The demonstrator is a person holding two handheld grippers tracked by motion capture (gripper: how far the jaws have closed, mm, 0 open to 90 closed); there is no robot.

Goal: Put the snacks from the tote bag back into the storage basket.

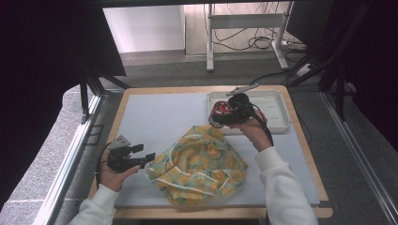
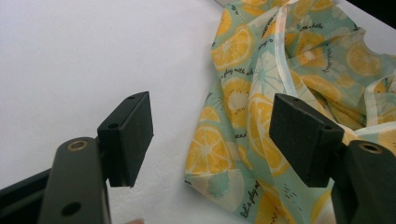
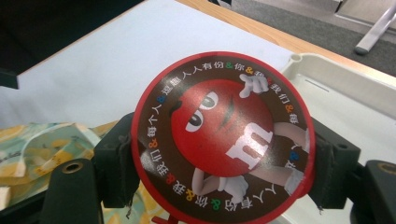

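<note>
Between the right gripper's (image 3: 219, 186) jaws a round candy tin (image 3: 223, 140) is clamped, held above the lemon-print bag (image 1: 199, 164) near the white tray (image 1: 277, 110). Carrying appears under way; lowering into the bag (mouth hardly visible) seems called for, while the left gripper (image 2: 210, 140) is kept wide open beside the cloth.

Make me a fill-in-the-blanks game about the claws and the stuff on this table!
1. The right claw is shut on a round ____ candy tin.
2. The lemon-print bag lies on the table, and its fabric is mostly green and ____.
3. The left claw is ____, with nothing gripped.
4. The tray behind the tin is coloured ____.

Missing words: red; yellow; open; white
</note>
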